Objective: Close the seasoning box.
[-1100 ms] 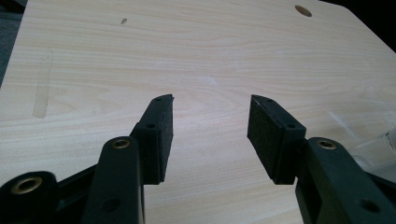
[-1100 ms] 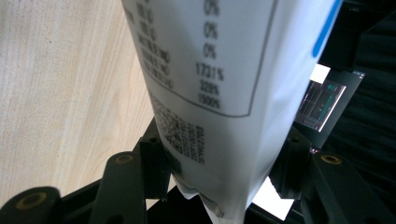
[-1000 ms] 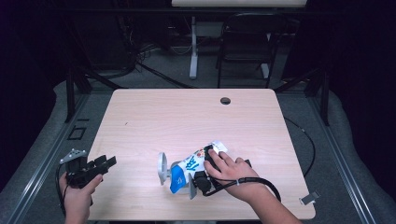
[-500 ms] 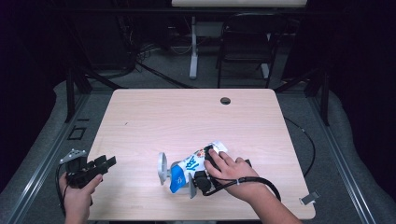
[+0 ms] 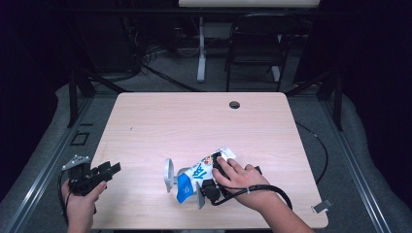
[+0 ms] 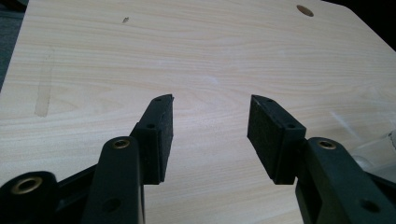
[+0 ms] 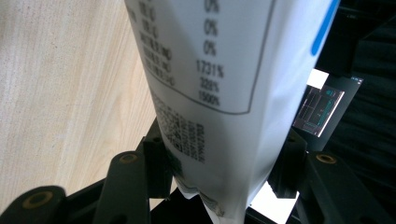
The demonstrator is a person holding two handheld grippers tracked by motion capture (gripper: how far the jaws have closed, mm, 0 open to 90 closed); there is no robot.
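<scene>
Between the pads of the right gripper (image 7: 219,186) sits the bottom edge of a white printed pouch (image 7: 224,79), clamped so it can likely be lifted or turned without slipping. From above, the pouch (image 5: 199,172) lies near the table's (image 5: 194,121) front edge under the right hand (image 5: 238,177). At the front left corner the left gripper (image 6: 210,133) waits, jaws apart over bare wood. The right gripper view alone shows the pouch's printed label; the high view alone shows its blue front.

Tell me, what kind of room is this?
Probably a lab or recording studio: a bare wooden table ringed by dark drapes, cables on the floor, and a person working hand-held grippers.
</scene>
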